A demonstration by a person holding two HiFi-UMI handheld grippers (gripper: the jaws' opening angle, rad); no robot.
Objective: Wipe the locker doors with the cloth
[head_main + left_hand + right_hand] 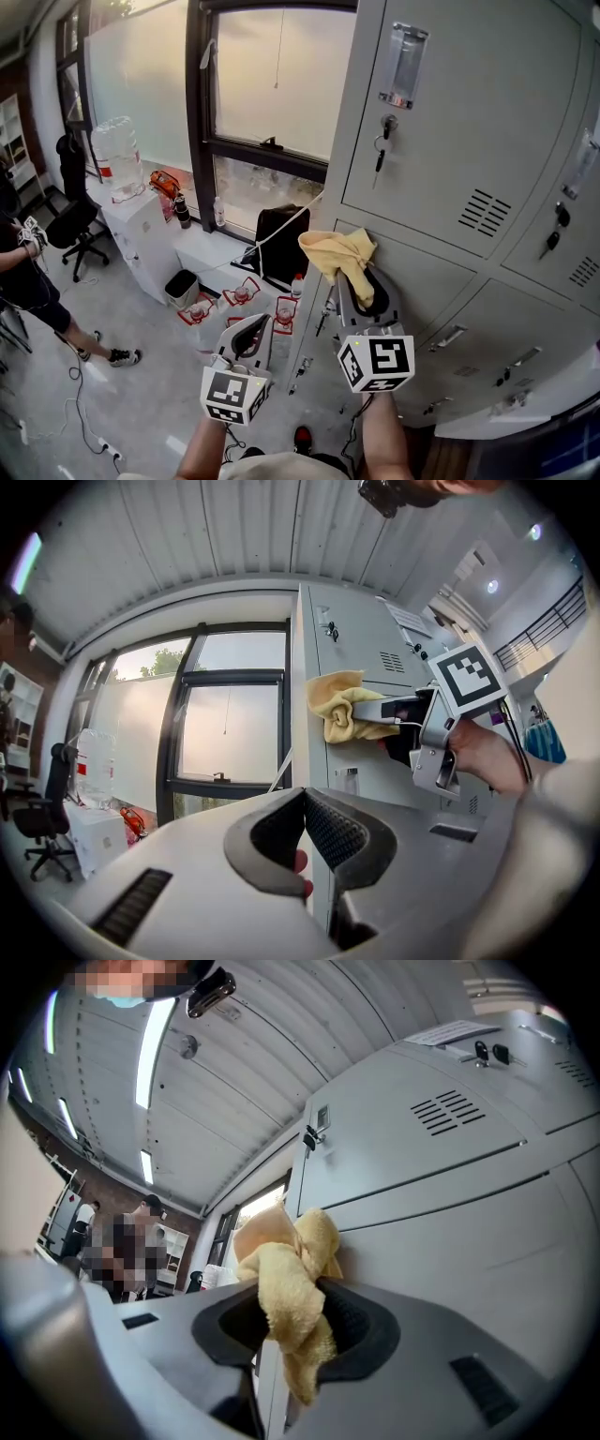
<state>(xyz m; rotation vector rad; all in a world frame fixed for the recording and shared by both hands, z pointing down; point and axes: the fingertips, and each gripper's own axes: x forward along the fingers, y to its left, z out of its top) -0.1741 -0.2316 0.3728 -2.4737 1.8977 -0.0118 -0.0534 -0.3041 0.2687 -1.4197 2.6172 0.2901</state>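
My right gripper [364, 274] has its jaws clamped on the yellow cloth [339, 253], which bunches out above them and trails a tail below. I hold the cloth up at the left edge of the grey locker doors [450, 122], by the seam under the upper door where a key [379, 159] hangs, and it appears to touch the metal. My left gripper [255, 330] hangs lower and to the left, clear of the lockers, its jaws closed tip to tip on nothing.
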